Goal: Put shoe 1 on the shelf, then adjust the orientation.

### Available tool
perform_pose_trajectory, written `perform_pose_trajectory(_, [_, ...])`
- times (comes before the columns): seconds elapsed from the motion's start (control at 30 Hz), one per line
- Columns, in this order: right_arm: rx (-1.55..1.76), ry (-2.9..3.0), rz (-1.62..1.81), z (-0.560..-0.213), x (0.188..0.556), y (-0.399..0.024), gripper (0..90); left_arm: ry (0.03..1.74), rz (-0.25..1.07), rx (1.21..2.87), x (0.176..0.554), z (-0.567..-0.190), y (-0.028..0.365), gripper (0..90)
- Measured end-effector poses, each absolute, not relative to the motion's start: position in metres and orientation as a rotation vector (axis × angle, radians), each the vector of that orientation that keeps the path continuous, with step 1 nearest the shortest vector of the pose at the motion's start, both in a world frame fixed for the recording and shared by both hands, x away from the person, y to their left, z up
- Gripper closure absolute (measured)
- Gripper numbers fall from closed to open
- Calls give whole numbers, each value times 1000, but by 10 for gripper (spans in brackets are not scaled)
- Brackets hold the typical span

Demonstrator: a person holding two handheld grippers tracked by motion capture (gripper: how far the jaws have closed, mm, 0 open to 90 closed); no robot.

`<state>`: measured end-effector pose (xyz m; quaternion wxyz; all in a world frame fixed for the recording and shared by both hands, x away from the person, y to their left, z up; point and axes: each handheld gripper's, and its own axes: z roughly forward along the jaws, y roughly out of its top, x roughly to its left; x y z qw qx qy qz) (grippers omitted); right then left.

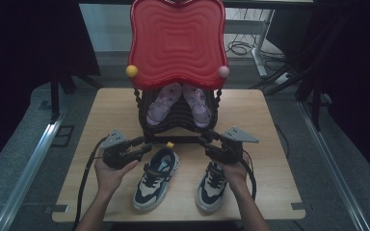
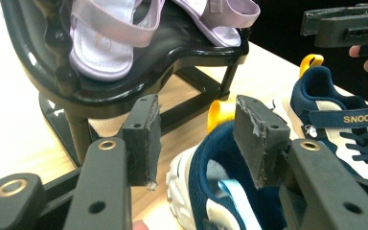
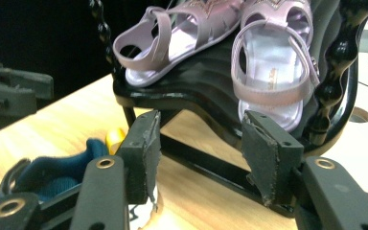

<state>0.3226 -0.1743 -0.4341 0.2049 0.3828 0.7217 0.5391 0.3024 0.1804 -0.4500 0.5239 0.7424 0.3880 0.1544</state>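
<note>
Each hand holds a black gripper, left gripper [image 1: 142,149] and right gripper [image 1: 206,141], with 2 brass-riveted jaws, seemingly worn grey pads, a grey triangular plate and a black cable.

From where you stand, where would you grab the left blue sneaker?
Probably by the padded heel collar of the left blue sneaker, coming from above at the rack end. Its opening faces up, and the left claw hangs open beside that heel.

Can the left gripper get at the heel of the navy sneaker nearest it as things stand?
Probably yes. The left gripper has open jaws with nothing between them, and the heel of the left sneaker sits just past the pads. The black shoe rack stands off to the side, not across the path.
</note>
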Motion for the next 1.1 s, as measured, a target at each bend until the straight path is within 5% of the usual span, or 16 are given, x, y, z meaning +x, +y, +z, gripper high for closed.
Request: perform_pose_trajectory(1.1, [1091,2043,1487,-440,304,-198,465,934,176,1864,258,-470,198,538])
